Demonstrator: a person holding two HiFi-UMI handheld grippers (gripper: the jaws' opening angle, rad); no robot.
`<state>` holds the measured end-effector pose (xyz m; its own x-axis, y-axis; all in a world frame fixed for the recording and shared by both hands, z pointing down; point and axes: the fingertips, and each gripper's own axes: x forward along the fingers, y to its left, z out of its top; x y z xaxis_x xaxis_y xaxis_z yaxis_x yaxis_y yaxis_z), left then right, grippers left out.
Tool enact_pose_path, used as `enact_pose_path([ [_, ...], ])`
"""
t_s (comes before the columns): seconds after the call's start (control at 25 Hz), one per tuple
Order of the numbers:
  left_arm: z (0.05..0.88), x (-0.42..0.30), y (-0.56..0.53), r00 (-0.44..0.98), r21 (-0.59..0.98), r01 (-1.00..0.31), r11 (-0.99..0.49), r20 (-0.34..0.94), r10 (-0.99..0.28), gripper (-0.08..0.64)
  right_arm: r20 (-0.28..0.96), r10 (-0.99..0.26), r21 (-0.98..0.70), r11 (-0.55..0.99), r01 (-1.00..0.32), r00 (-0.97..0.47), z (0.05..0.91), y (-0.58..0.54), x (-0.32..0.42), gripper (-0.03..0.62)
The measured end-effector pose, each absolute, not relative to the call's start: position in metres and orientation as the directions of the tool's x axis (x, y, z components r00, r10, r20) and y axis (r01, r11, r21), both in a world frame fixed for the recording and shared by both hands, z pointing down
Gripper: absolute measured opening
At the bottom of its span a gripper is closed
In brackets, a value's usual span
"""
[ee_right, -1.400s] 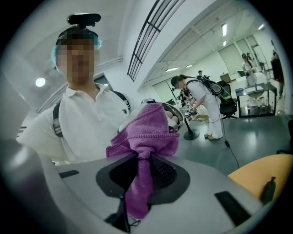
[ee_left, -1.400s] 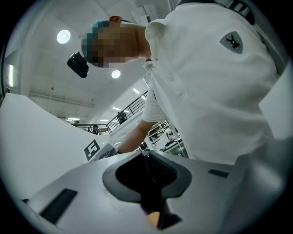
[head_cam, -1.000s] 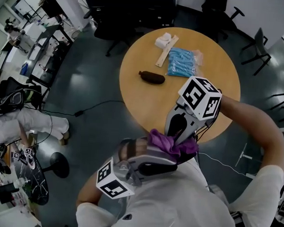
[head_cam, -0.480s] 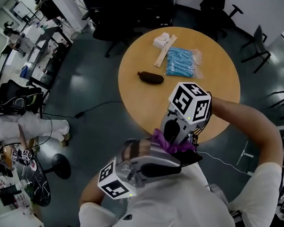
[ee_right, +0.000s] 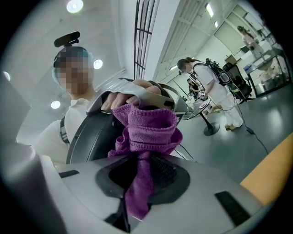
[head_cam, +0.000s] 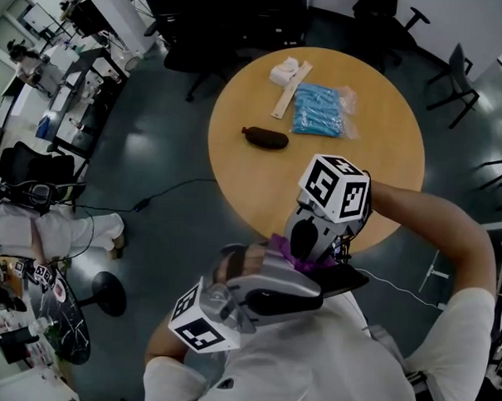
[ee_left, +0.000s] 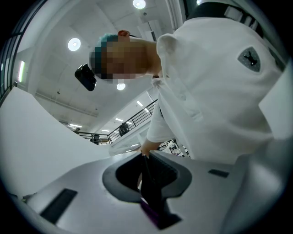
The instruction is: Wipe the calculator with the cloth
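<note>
Left gripper [head_cam: 314,285]: held low before the person's chest, at the head view's lower left. In its own view we find the jaws clamped on a thin dark slab seen edge-on, the calculator [ee_left: 150,187]. In the head view the slab juts rightward past the jaws, clear of the round table [head_cam: 235,178].

Purple cloth [ee_right: 146,128]: pinched between the right gripper's jaws, and bunched ahead of them against the left gripper's tip. We cannot tell whether it touches the calculator's face.

Right gripper [ee_right: 139,157]: closed on the cloth, pointing steeply down in the head view.

On the table, well apart, lie a dark brown object [head_cam: 266,138] and a blue packet [head_cam: 321,109].
</note>
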<state>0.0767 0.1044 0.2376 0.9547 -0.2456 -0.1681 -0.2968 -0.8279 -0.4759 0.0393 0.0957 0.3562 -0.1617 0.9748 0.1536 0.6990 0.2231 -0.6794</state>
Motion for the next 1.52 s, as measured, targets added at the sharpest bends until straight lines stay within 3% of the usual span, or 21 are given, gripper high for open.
enact_pose_path([
  [0.32,0.236,0.076,0.102,0.947,-0.475,-0.32,-0.82,-0.176,-0.268,0.051,0.152,0.973,-0.681,0.232,0.695,-0.176,0.365,0.097,0.044,0.08],
  [0.88,0.217,0.054,0.072,0.893,-0.33,-0.422,-0.844,-0.312,-0.325,0.051,0.164,0.972,-0.693,0.234,0.682,-0.166,0.393,0.106,0.053,0.08],
  [1.08,0.223,0.039,0.053,0.851,-0.276,-0.503,-0.819,-0.323,-0.414,0.051,0.245,0.954,-0.678,0.296,0.673,-0.172,0.416,0.101,0.057,0.08],
  [1.2,0.235,0.024,0.028,0.792,-0.242,-0.603,-0.76,-0.296,-0.534,0.051,0.326,0.899,-0.62,0.437,0.652,-0.292,0.44,0.071,0.052,0.081],
  [1.32,0.259,0.002,0.003,0.72,-0.172,-0.689,-0.704,-0.266,-0.64,0.051,0.329,0.787,-0.549,0.609,0.572,-0.522,0.456,0.022,0.044,0.081],
  [1.52,0.305,-0.046,-0.036,0.555,0.081,-0.799,-0.596,-0.283,-0.782,0.051,0.315,0.461,-0.474,0.834,0.283,-0.83,0.483,-0.055,0.053,0.081],
])
